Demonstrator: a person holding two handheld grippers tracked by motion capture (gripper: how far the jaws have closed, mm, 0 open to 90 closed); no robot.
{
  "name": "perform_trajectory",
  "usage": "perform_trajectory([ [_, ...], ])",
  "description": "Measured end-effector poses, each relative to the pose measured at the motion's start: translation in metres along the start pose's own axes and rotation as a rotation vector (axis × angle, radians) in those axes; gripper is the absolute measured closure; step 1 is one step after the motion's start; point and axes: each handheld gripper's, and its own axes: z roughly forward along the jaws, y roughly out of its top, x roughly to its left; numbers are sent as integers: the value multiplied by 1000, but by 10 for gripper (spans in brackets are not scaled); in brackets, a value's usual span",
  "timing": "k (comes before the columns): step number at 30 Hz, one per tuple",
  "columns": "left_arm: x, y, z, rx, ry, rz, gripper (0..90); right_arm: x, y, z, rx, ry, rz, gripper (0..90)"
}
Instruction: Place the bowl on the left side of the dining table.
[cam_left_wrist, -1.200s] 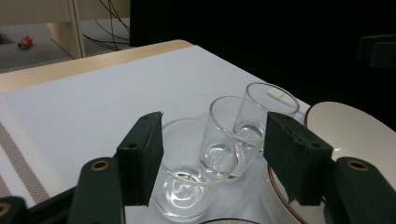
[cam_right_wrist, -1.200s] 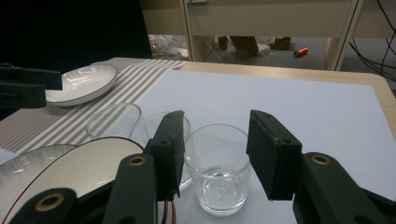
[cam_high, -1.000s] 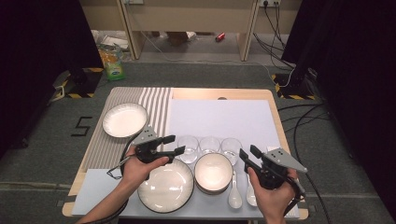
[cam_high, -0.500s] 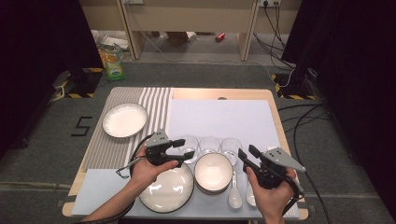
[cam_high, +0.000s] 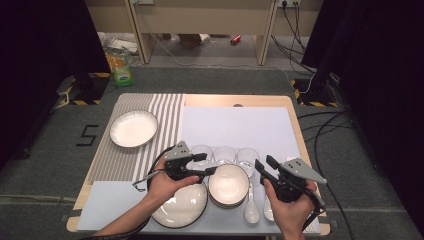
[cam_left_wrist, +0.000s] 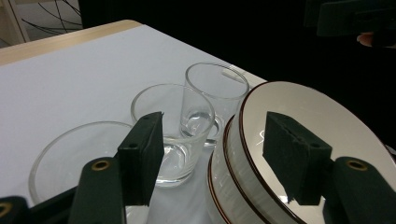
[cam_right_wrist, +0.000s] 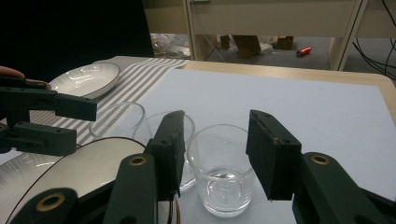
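Clear glasses (cam_high: 224, 154), stacked white bowls (cam_high: 229, 184).

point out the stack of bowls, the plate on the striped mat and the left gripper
stack of bowls (cam_high: 228, 183), high view, inside of the top bowl
plate (cam_high: 133, 128), high view, its middle
left gripper (cam_high: 205, 163), high view, between its fingertips

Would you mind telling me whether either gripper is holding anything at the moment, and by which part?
Nothing is held. The left gripper hangs open over the stacked bowls; the right gripper stands open before a glass.
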Motion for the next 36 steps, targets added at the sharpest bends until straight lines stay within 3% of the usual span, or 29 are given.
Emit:
perform_trajectory([
  [23,-9,3,20,33,-15,36,418,1,0,0,3,2,6,571],
  [36,-11,3,29,67,3,76,480,-1,0,0,1,0,-2,572],
])
